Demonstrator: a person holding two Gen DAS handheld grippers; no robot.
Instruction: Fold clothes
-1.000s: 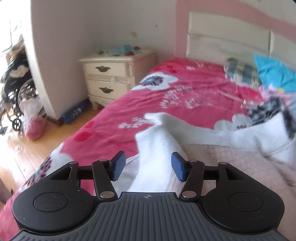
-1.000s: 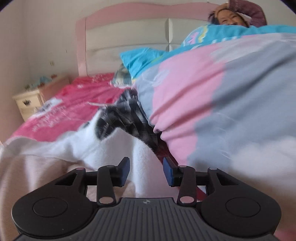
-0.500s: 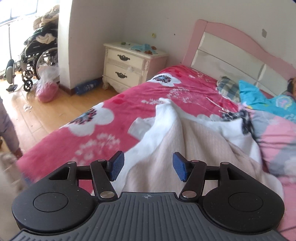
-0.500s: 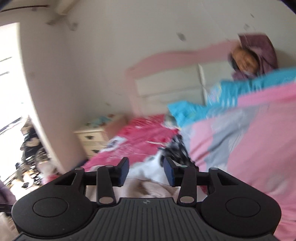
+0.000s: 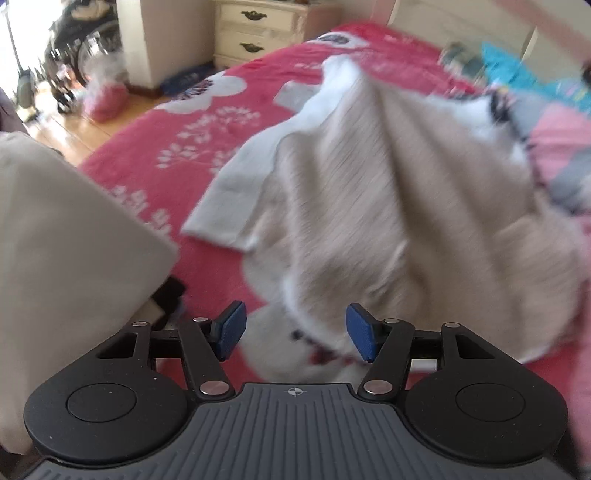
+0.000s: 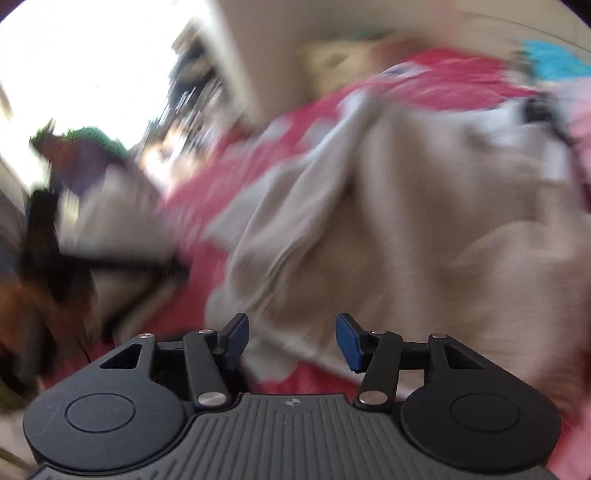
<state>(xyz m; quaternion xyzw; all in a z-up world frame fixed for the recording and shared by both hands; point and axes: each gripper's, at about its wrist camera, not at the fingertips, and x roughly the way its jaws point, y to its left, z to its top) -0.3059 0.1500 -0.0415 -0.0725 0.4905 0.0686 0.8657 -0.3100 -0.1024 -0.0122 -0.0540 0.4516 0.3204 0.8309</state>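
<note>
Here the beige garment [image 5: 388, 192] lies spread and rumpled over the red flowered bedspread [image 5: 207, 125], with a white garment [image 5: 236, 199] showing beneath its near and left edges. The left gripper [image 5: 293, 332] looks down at the near edge of this pile, its blue pads [image 5: 231, 328] parted and pressing on nothing; cloth and a patch of bedspread show in the gap beyond them, but the pads stand clear of it. The right gripper [image 6: 291, 341] hangs over the same beige garment [image 6: 388, 221] from another angle, its jaws opening, with the garment's folded edge seen past the gap and nothing pinched between the pads [image 6: 347, 343]. That view is heavily smeared by motion, so little else there can be made out beyond the red bedspread [image 6: 236, 173] and a bright window area at upper left. In the left view a pale cloth-covered shape [image 5: 62, 258] fills the left side, close to the camera; what it is cannot be told. Farther back stand a cream nightstand [image 5: 266, 29] with two dark-handled drawers against the wall, a wooden floor [image 5: 85, 136], a pink bag [image 5: 107, 103] on that floor, and a wheelchair [image 5: 81, 48] by the light. At the far right lies a pink and grey quilt [image 5: 561, 147] beside blue bedding [image 5: 517, 70].
</note>
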